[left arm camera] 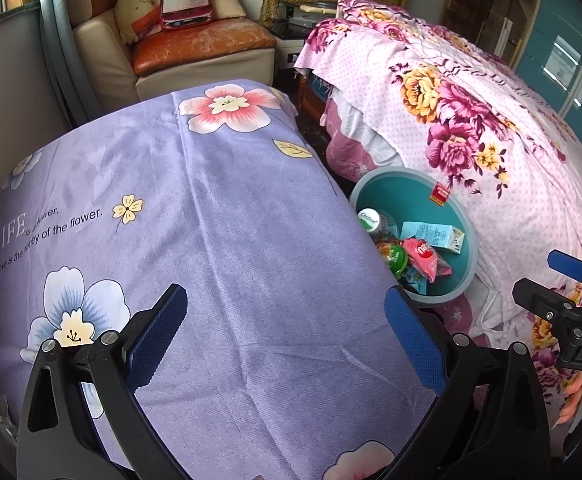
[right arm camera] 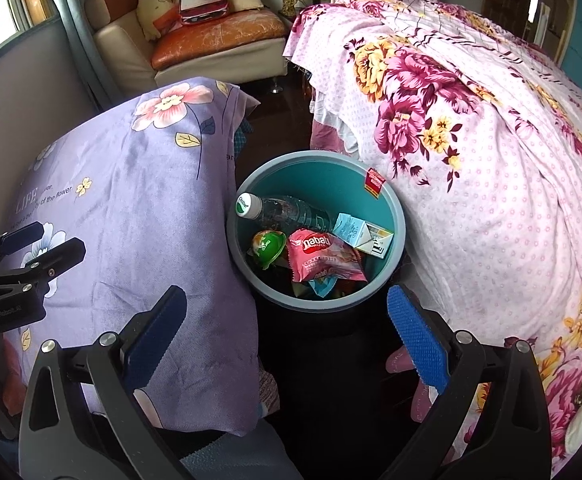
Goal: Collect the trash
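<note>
A teal trash bin [right arm camera: 387,196] stands on the floor between the purple-covered table and the bed; it also shows in the left wrist view [left arm camera: 403,188]. Inside lie a plastic bottle [right arm camera: 283,210], a pink Nabati wrapper [right arm camera: 323,260], a light blue carton [right arm camera: 363,234] and a green cup [right arm camera: 269,248]. My right gripper [right arm camera: 287,332] is open and empty, just in front of the bin. My left gripper [left arm camera: 287,332] is open and empty above the purple floral cloth [left arm camera: 211,240]. Each gripper shows at the edge of the other's view.
A bed with a pink floral cover [right arm camera: 491,160] is right of the bin. A beige sofa with an orange cushion [right arm camera: 219,36] and pillows stands at the back. The purple cloth [right arm camera: 139,200] hangs to the left of the bin.
</note>
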`<state>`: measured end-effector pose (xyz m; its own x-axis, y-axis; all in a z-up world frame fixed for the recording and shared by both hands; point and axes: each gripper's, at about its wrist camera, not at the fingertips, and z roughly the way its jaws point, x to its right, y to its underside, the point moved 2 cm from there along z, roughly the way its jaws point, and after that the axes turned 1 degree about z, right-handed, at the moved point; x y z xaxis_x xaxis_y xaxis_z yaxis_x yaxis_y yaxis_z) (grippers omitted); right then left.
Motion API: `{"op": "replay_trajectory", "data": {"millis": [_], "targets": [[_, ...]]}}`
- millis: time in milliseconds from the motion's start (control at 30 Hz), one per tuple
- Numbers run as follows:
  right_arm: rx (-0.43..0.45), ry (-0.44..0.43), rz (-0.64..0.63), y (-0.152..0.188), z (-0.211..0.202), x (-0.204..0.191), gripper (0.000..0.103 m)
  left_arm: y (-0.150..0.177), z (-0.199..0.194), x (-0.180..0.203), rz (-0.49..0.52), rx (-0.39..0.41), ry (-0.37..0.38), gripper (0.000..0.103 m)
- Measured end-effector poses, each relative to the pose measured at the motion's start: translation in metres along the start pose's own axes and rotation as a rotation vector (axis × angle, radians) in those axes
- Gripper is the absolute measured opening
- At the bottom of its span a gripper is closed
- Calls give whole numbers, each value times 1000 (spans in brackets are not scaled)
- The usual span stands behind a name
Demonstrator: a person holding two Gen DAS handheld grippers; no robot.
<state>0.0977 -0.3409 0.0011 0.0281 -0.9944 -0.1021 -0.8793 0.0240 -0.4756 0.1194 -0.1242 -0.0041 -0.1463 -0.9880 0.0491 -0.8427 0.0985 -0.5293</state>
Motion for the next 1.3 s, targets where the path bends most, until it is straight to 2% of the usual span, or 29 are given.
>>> {"op": "replay_trajectory", "data": {"millis": [533,1300], "targets": [[-21,-7,-2,-6,19,-2,96,0,22,-5,-11,-37,-14,99],[-39,2,27,-6,33,7,96,4,27,-3,-14,-10,-27,99]]}}
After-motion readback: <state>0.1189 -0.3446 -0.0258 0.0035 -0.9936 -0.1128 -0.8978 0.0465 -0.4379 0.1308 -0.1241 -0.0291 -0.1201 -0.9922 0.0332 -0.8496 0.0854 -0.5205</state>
